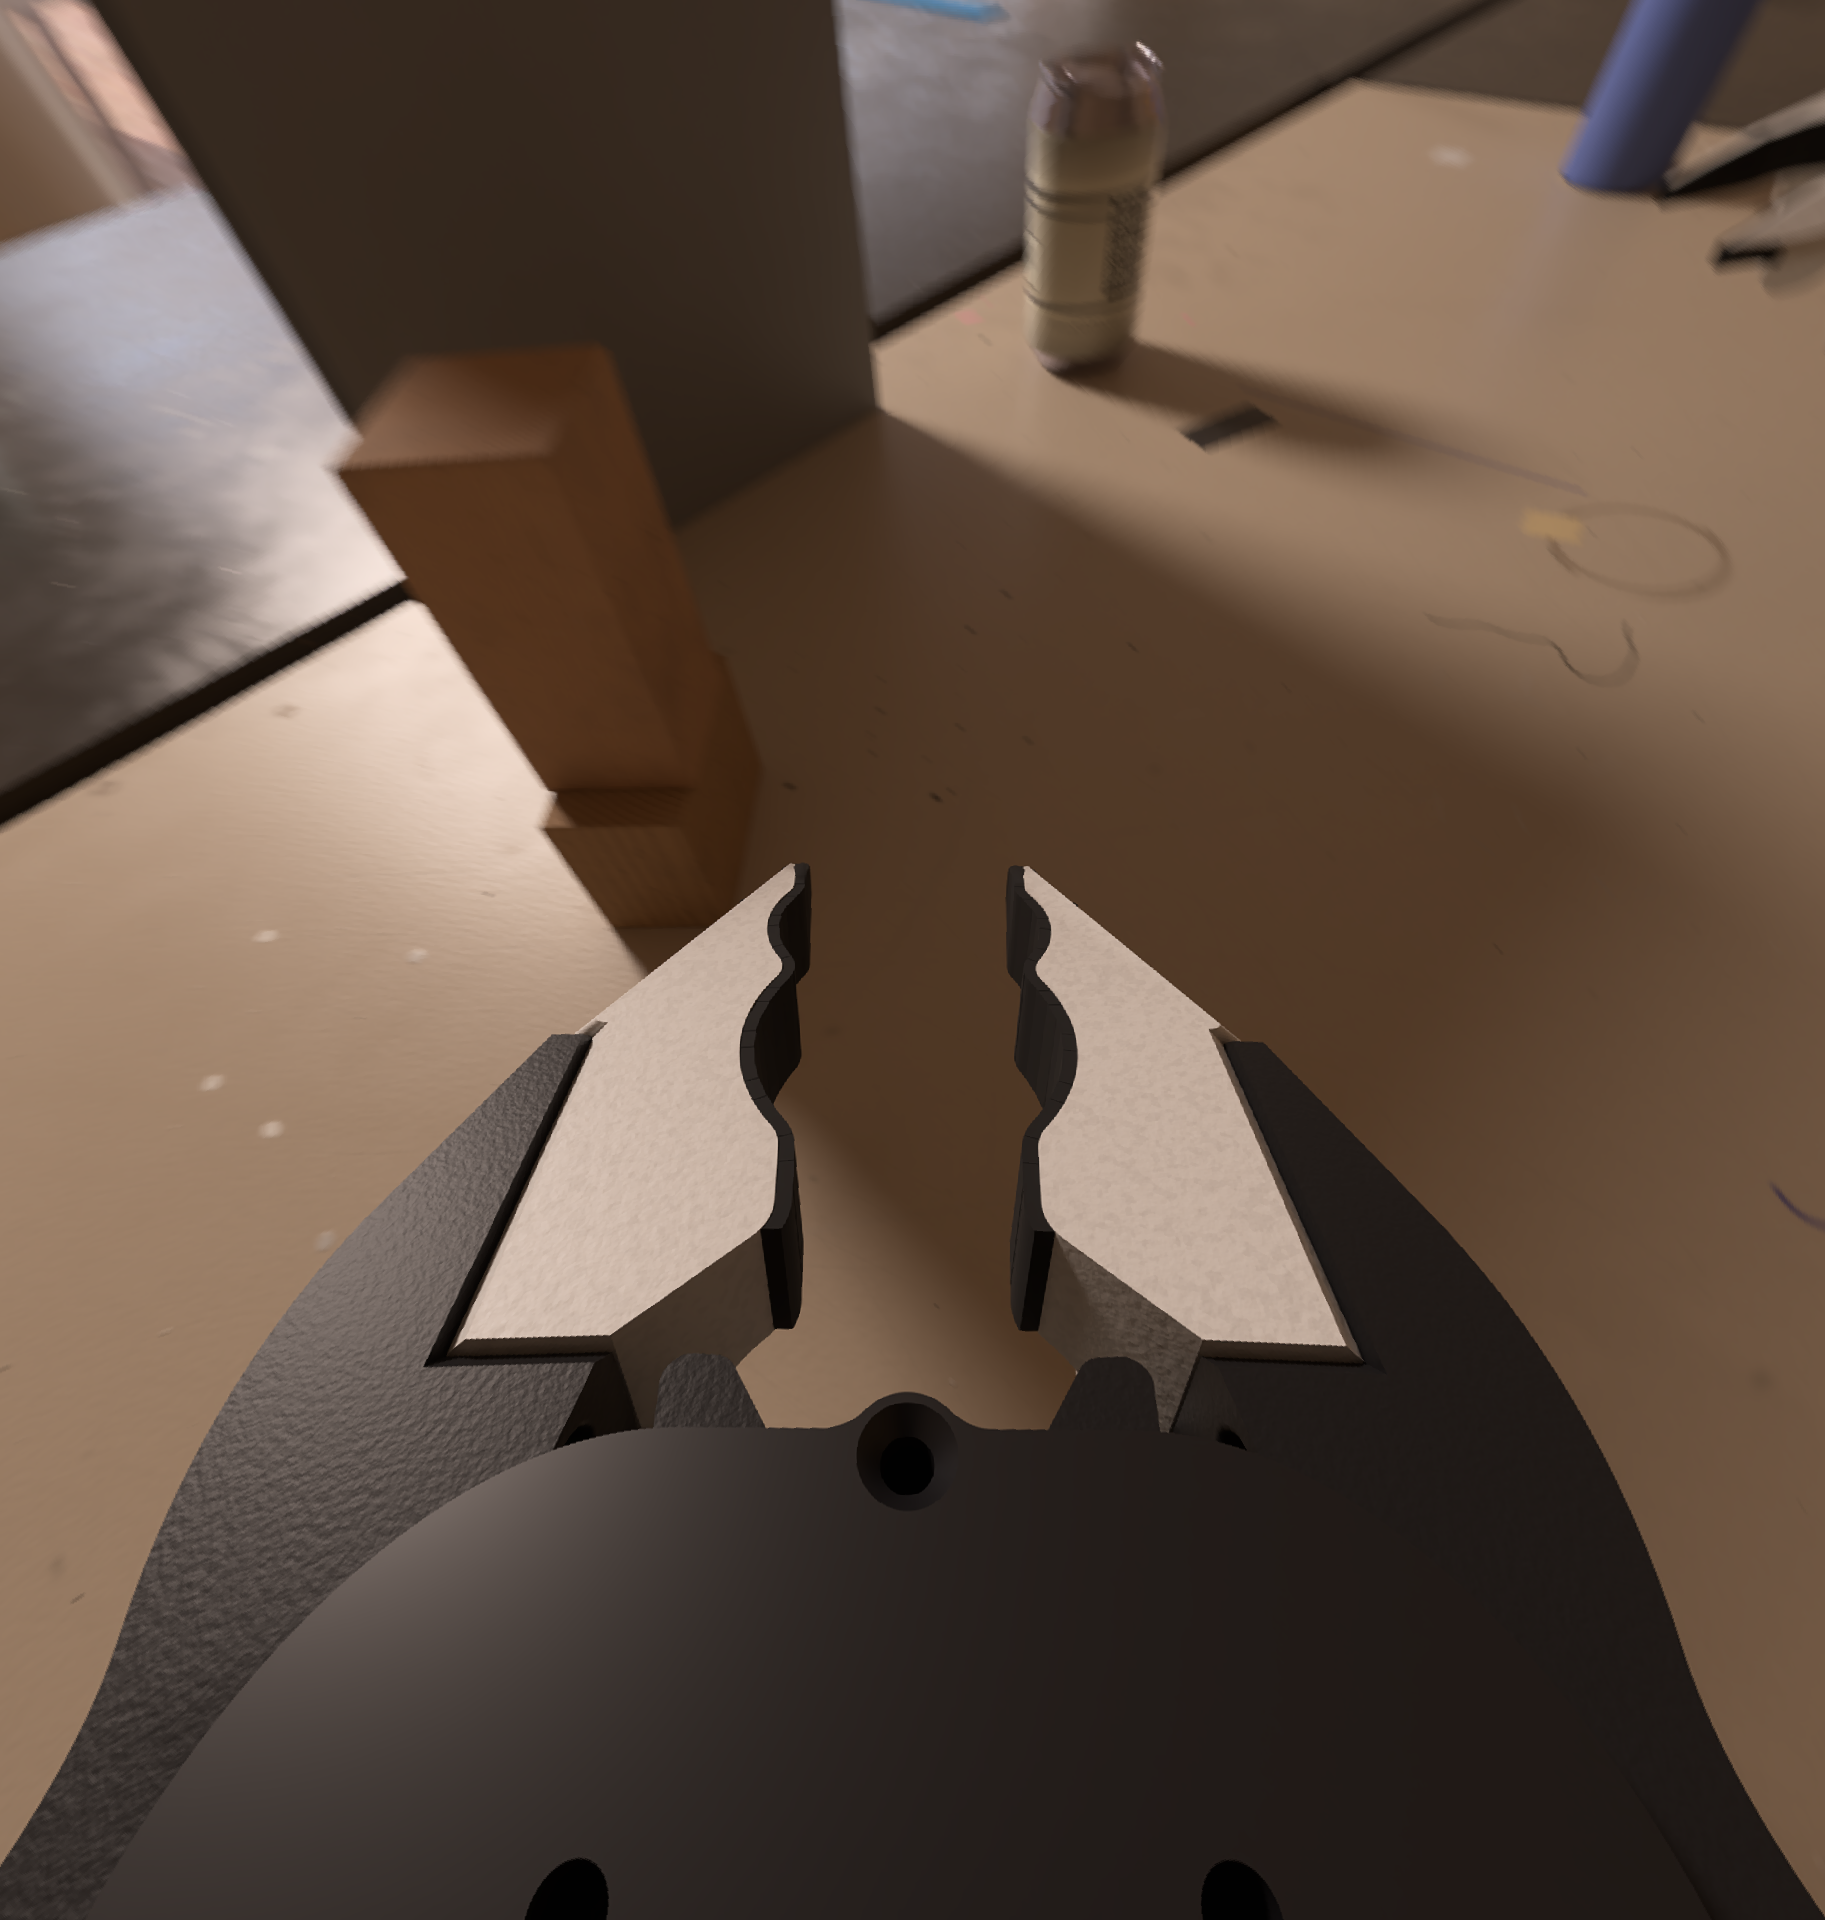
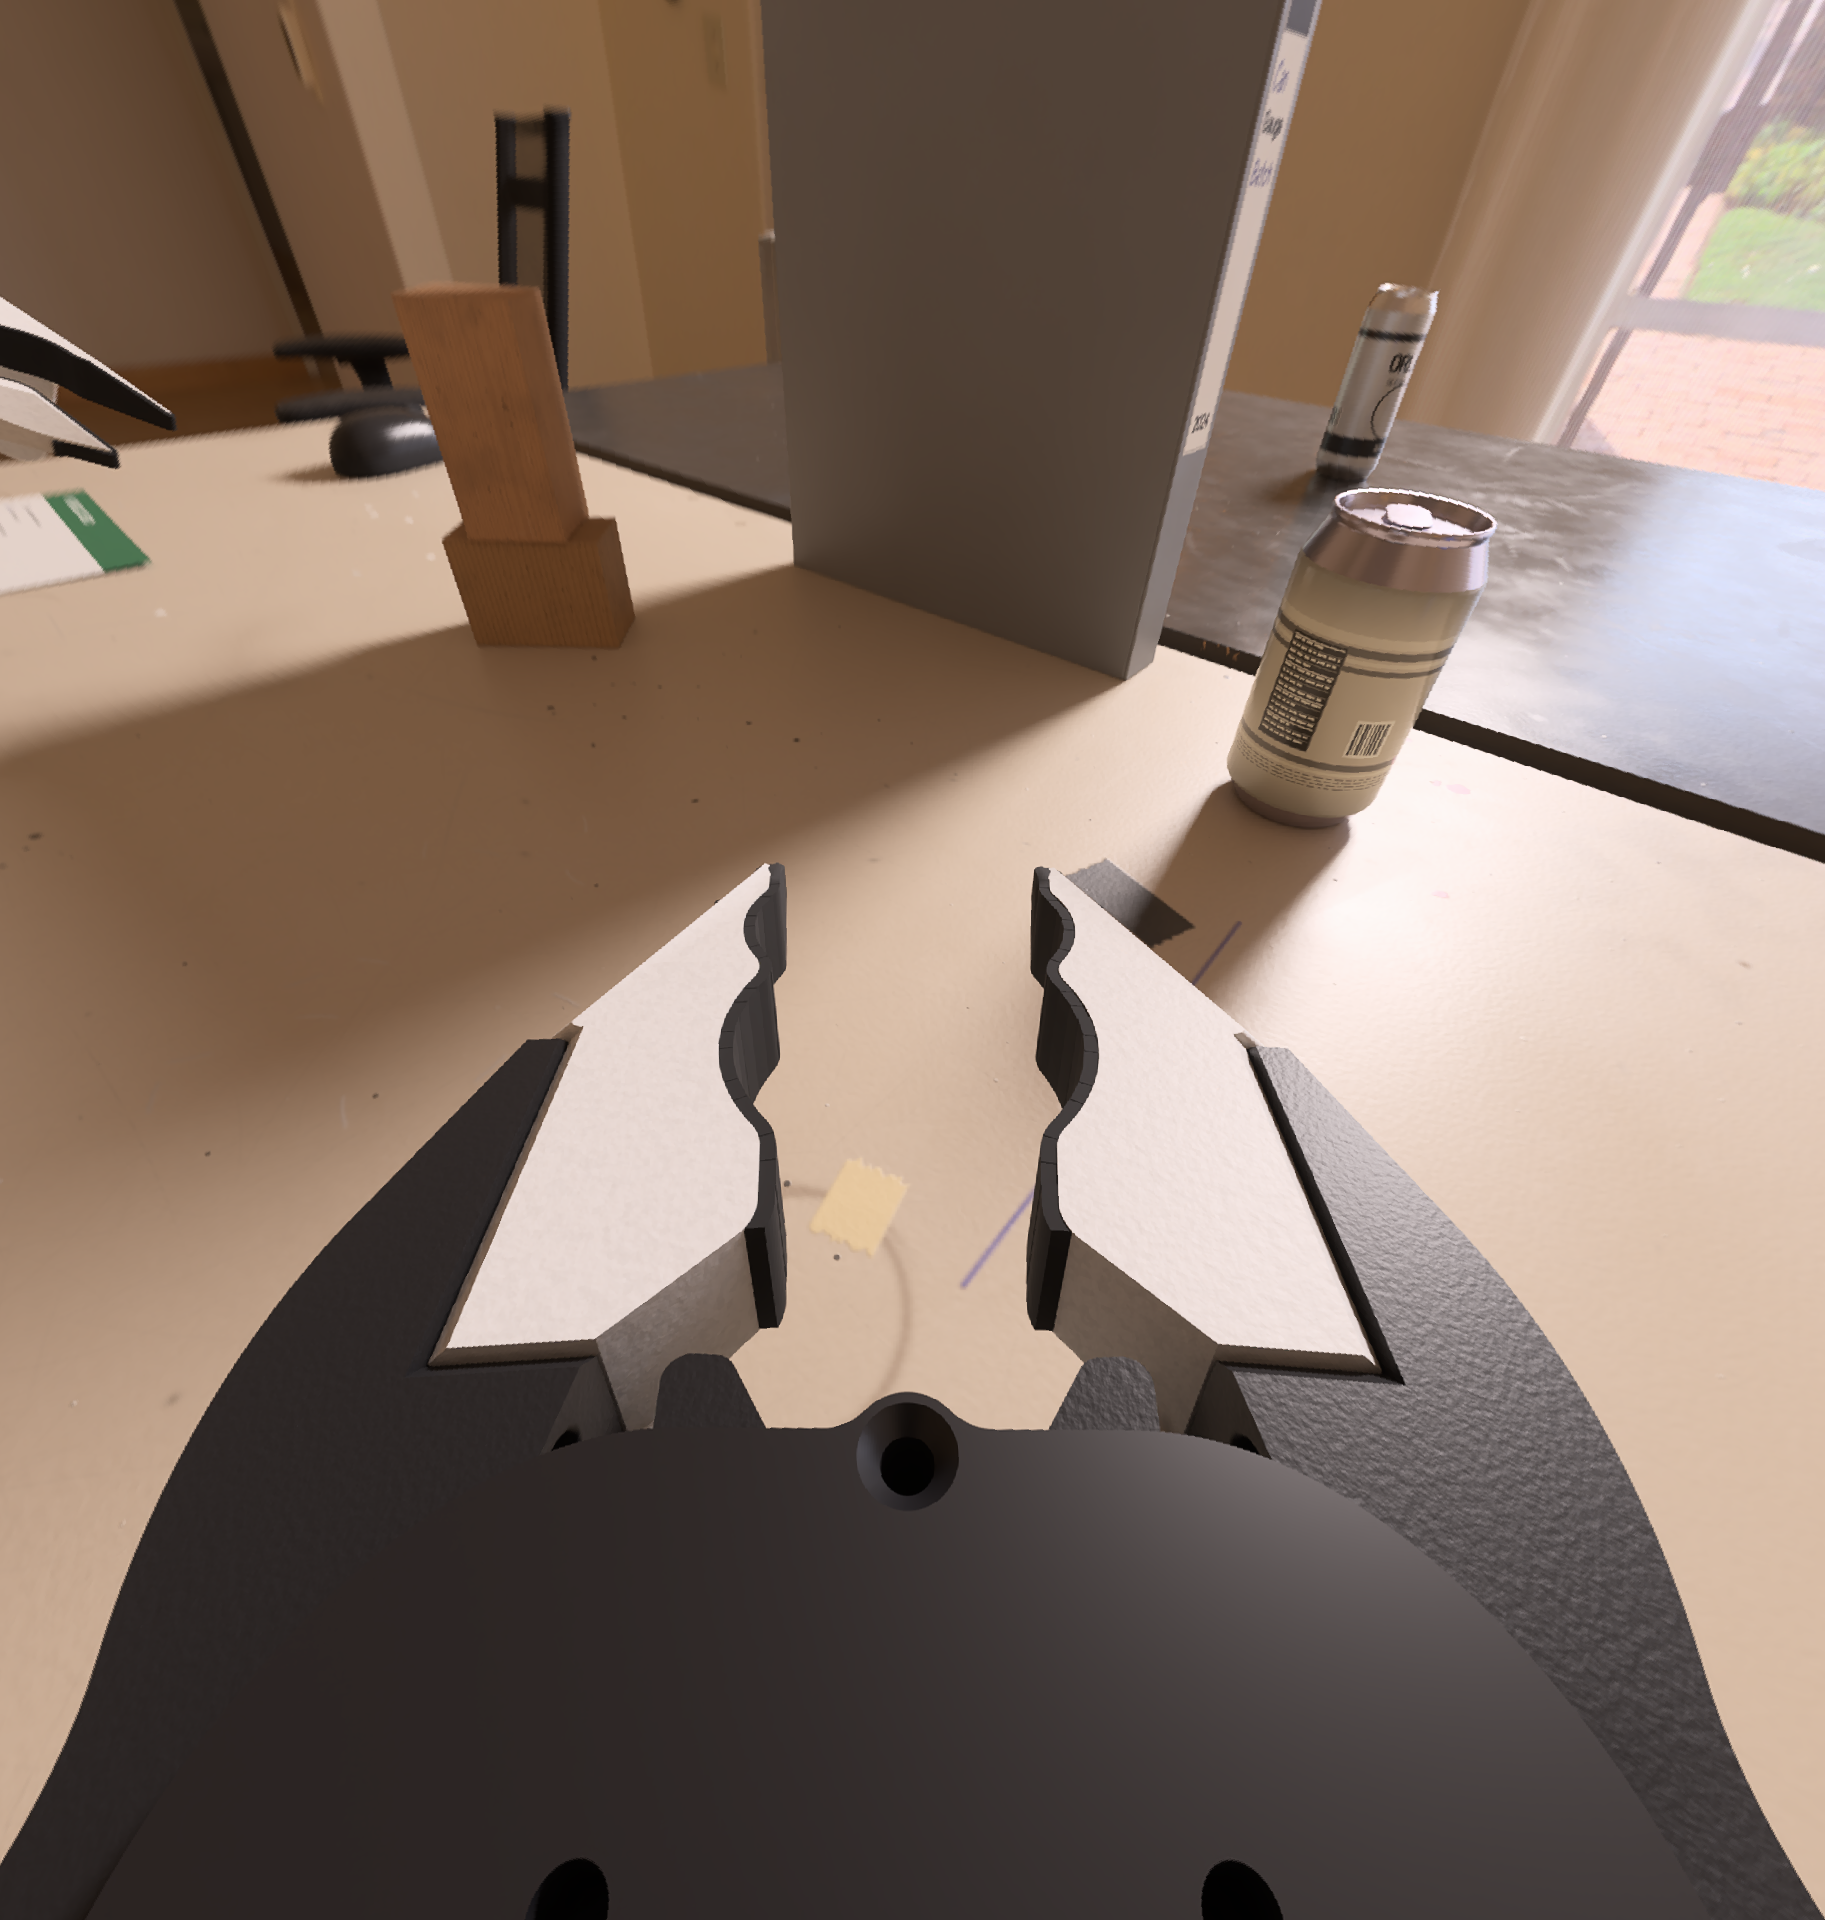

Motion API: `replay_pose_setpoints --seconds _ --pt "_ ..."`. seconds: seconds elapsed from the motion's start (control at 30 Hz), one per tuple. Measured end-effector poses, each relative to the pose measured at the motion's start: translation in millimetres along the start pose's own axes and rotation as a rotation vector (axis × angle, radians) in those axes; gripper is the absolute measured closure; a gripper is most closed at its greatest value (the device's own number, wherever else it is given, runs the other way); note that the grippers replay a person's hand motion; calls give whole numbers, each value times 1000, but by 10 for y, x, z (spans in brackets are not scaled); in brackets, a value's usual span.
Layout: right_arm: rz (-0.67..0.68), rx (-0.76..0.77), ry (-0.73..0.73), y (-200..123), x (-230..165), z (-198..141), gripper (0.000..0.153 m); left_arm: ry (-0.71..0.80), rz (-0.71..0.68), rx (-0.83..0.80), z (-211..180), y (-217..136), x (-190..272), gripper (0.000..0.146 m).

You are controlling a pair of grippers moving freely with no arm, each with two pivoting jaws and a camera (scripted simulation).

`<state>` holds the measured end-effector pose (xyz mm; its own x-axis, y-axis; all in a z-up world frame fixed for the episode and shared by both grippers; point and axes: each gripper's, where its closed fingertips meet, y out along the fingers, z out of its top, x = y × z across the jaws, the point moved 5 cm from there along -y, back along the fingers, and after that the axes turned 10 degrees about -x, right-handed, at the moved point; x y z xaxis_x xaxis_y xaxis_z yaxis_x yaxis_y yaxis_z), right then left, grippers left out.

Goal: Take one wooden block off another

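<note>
— What lies beyond the tan tabletop (image 2: 368, 790)?

— A dark tabletop (image 2: 1614, 582) butts against its far edge. Behind that, at right, a tall window (image 2: 1739, 239) shows green grass and red brick paving, with a pale curtain (image 2: 1490, 208) beside it.

— And the walls?

— A beige wall (image 2: 77, 156) stands at left, with a black office chair (image 2: 368, 384) on a wood floor (image 2: 212, 379) in front of it.

— How is the light?

— Daylight enters from the window side, and long shadows stretch leftward across the tan tabletop.

2 light wood blocks, stacked on tan bench. Tall block (image 2: 492, 410) stands upright on end atop small cube block (image 2: 544, 587), set off-centre twd 1 side, leaning slightly. Nothing touching either.
</note>
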<state>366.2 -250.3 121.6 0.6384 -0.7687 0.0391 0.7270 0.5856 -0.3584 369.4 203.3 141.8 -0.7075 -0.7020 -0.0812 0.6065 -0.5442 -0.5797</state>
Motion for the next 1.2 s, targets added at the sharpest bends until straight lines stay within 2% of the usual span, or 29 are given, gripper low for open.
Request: replay_pose_setpoints --seconds 0.17,0.27,0.37,0.63,0.83,0.9,0.93,1.03,1.2 --pt "7 45 30 -34 -23 -50 102 -69 158 59 258 -147 -316 107" --pt "9 67 41 -73 -31 -60 102 -128 158 60 445 -117 -496 102" --pt "15 82 45 -102 -42 -52 101 -119 155 38 628 7 -638 99" --pt "-23 103 -22 -180 -46 -13 102 -154 7 -144 877 560 -939 78" --pt "-22 119 -14 -233 3 2 102 -118 -47 -244 816 901 -1079 71" --pt "-17 121 -7 -235 15 0 103 -109 -109 -250 805 944 -1050 74" --pt "-13 120 -4 -234 18 -2 103 -94 -116 -248 801 956 -1039 79" --pt "2 113 -6 -223 11 -11 104 -57 -105 -240 801 943 -1012 80" --pt "10 102 -29 -208 -21 -21 105 -84 -81 -139 913 700 -1043 80"
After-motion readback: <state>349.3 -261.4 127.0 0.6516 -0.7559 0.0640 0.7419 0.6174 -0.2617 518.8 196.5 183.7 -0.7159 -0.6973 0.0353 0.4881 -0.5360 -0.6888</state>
